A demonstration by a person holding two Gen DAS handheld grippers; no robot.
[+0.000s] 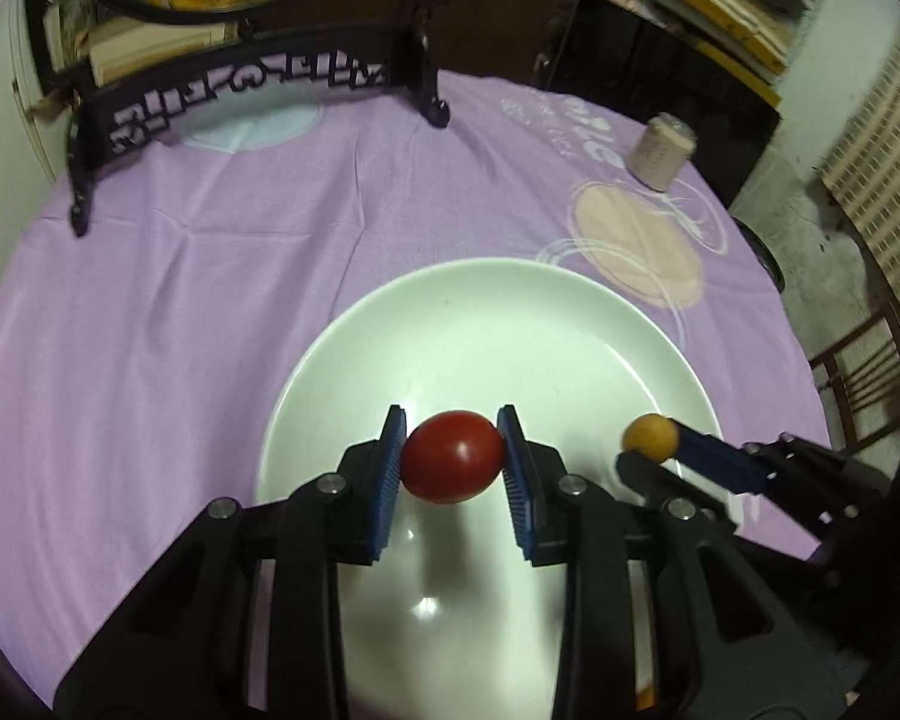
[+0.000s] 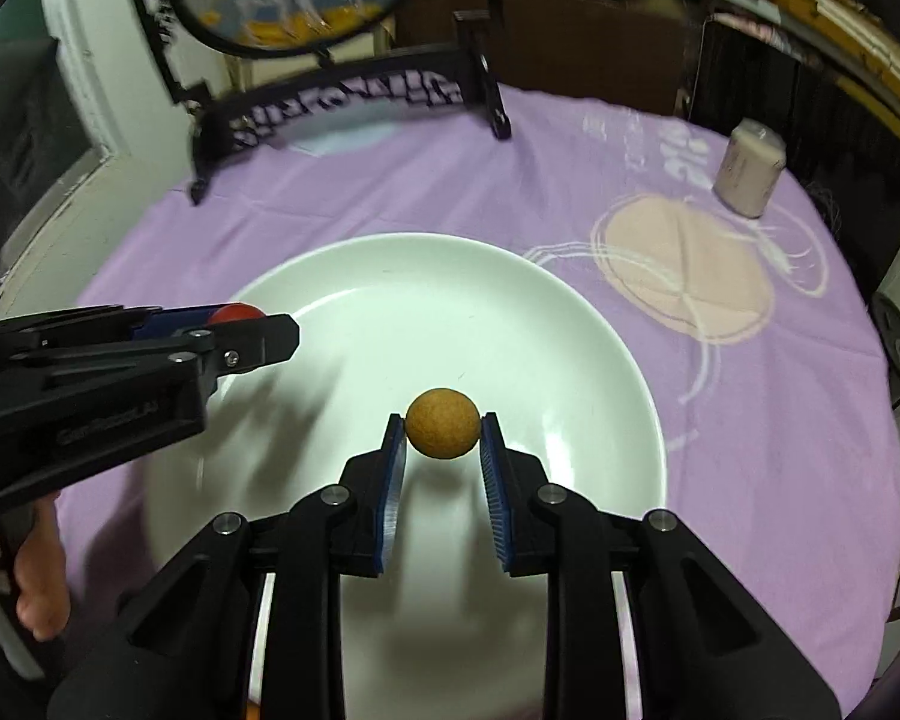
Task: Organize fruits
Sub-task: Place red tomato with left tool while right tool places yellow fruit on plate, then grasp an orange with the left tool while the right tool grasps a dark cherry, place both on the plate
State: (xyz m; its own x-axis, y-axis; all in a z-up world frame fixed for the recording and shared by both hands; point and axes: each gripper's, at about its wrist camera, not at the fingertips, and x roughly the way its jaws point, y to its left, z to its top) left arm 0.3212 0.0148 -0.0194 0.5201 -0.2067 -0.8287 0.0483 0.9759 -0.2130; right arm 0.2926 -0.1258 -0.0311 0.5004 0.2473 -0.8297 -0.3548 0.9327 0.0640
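Note:
My left gripper is shut on a red tomato and holds it above the white plate. My right gripper is shut on a small round brown fruit, also above the plate. In the left wrist view the right gripper comes in from the right with the brown fruit at its tips. In the right wrist view the left gripper enters from the left with the tomato partly hidden between its fingers.
A purple cloth covers the round table. A black carved stand with a round picture stands at the back left. A beige cup lies tilted at the back right. Shelves and a chair lie beyond the table edge.

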